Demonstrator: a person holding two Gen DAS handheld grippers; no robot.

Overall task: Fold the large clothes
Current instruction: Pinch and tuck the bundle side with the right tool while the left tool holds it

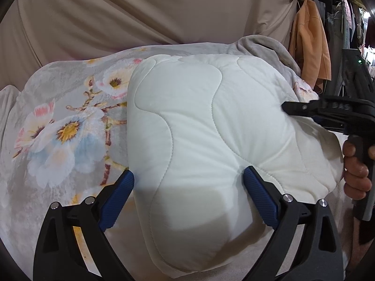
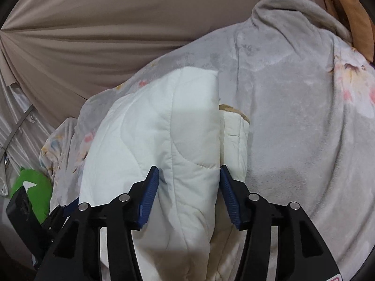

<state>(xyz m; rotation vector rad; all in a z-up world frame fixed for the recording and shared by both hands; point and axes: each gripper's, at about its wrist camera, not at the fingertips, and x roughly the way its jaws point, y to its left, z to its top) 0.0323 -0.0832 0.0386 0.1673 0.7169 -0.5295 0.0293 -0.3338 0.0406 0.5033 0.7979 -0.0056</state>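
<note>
Left gripper (image 1: 188,175) spans the quilt (image 1: 199,128) mid-frame, jaws wide, steadying the fold — right gripper (image 2: 189,171) half-open, gripping nothing.

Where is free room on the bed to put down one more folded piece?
Free: the floral blanket to the left of the white quilt, and the grey stretch on its right in the right wrist view. Crowded: the quilt's near side, between the fingers of both grippers.
</note>
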